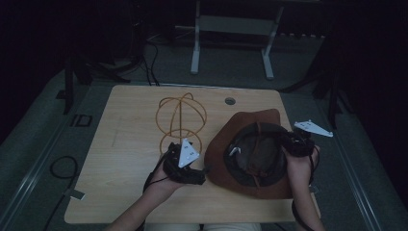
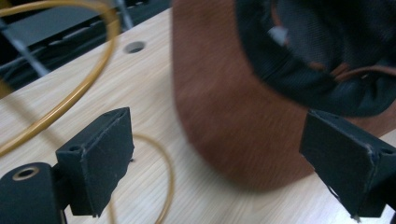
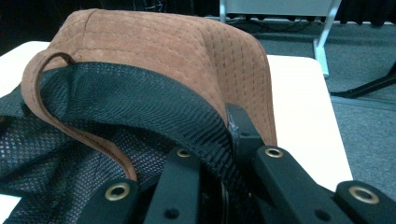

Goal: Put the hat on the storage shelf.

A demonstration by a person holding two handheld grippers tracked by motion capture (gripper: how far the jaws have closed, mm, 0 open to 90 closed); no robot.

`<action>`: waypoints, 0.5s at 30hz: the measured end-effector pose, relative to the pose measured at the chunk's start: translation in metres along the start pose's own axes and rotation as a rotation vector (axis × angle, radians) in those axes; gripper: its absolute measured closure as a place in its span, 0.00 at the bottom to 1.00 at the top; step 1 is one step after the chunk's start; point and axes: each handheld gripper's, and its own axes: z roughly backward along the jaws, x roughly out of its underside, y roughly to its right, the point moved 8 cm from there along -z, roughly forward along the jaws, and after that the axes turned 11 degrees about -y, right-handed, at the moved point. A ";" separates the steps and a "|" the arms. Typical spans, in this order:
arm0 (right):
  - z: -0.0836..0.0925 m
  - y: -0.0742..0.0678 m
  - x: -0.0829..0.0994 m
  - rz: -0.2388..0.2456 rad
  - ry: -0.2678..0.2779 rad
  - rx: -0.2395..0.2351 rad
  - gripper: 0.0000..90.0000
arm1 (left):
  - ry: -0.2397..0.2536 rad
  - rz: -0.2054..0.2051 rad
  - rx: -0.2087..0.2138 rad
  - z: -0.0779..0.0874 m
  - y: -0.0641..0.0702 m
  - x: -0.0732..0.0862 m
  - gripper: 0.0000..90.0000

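A brown suede hat [image 1: 240, 127] lies upside down on the right half of the wooden table [image 1: 130, 120], its black mesh lining [image 1: 255, 154] facing up. My right gripper [image 1: 291, 143] is shut on the hat's right edge; in the right gripper view its jaws pinch the mesh band and suede brim [image 3: 187, 56] at the gripper [image 3: 224, 158]. A gold wire hat stand [image 1: 181, 119] rises at the table's middle. My left gripper [image 1: 196, 167] hovers between the stand and the hat, open wide [image 2: 224, 172]. The hat's brim [image 2: 233, 116] lies just ahead of its jaws, untouched.
A round cable hole [image 1: 230, 101] sits near the table's far edge. Behind the table stands a white-legged frame [image 1: 195, 53] on grey carpet. A black cable loop [image 1: 62, 168] lies on the floor to the left. The room is dim.
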 end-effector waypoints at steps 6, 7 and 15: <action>0.003 0.001 0.002 -0.001 -0.002 0.003 0.94 | -0.016 -0.016 0.018 -0.022 0.014 -0.022 0.14; 0.003 0.001 0.003 -0.001 -0.001 0.002 0.94 | -0.017 -0.010 0.028 -0.025 0.016 -0.026 0.14; 0.007 0.003 0.005 -0.004 0.004 -0.002 0.94 | -0.040 -0.012 0.028 -0.047 0.027 -0.051 0.15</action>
